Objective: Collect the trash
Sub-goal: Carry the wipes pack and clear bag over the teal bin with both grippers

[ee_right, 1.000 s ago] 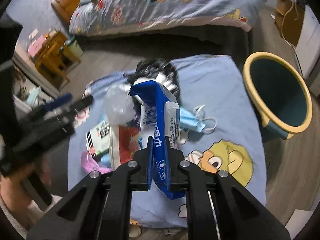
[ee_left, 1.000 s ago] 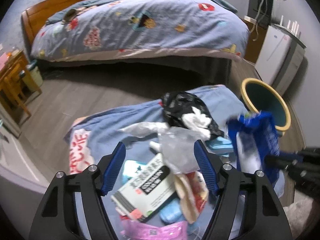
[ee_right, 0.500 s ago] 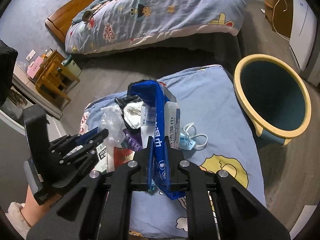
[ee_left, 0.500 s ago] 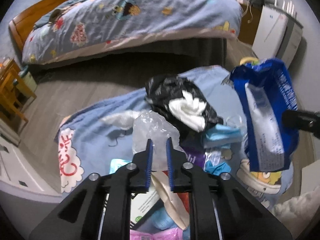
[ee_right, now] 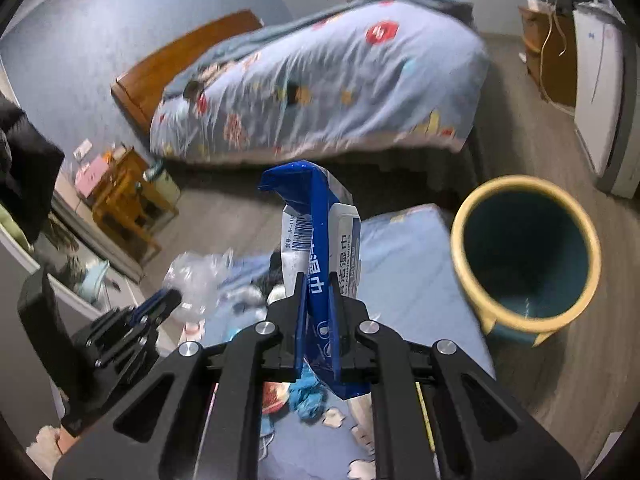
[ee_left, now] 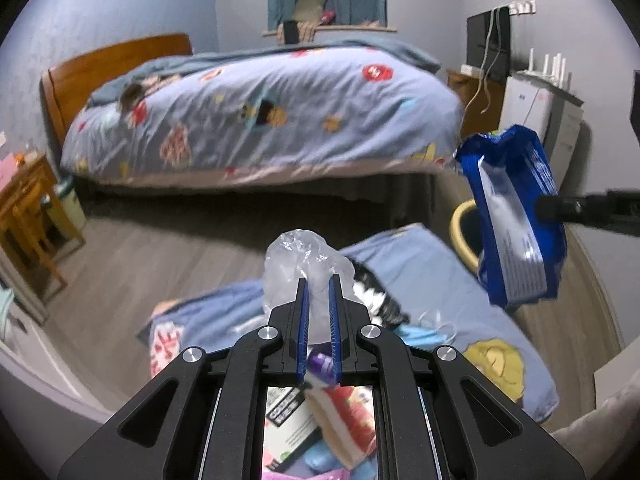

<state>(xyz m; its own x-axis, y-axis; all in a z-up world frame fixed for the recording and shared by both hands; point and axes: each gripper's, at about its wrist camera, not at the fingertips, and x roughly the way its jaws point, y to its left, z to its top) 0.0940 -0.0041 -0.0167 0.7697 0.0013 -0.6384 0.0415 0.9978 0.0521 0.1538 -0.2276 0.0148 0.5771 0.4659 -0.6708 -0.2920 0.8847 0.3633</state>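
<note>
Now, the scene line by line:

Left gripper [ee_left: 317,280]: the two blue-lined fingers are pressed together on a crumpled clear plastic bag [ee_left: 298,258], which is lifted above the trash pile and sticks up beyond the fingertips.

Right gripper [ee_right: 316,280]: its fingers are clamped on a blue wet-wipes pack [ee_right: 316,232], held upright in the air. In the left wrist view the same pack [ee_left: 516,216] hangs at the right, in front of the bin.

Trash bin [ee_right: 524,256]: round, with a yellow rim and dark teal inside. It stands on the wooden floor just beside the right edge of the blue cloth, to the right of the held pack. Whether something lies inside it, I cannot tell.

Blue cloth [ee_left: 436,276]: a light blue cover with cartoon prints, spread near the camera. The rest of the trash lies on it.

Remaining trash: a black bag with white tissue [ee_left: 372,292] just behind the left gripper; a light blue face mask [ee_left: 424,330] to its right; a white box with black print [ee_left: 294,426] and a red packet [ee_left: 354,412] under the left gripper.

Bed [ee_left: 260,116]: far side of the room, with a blue cartoon duvet and a wooden headboard at the left.

Wooden table [ee_left: 28,200]: at the far left, well apart from the cloth.
</note>
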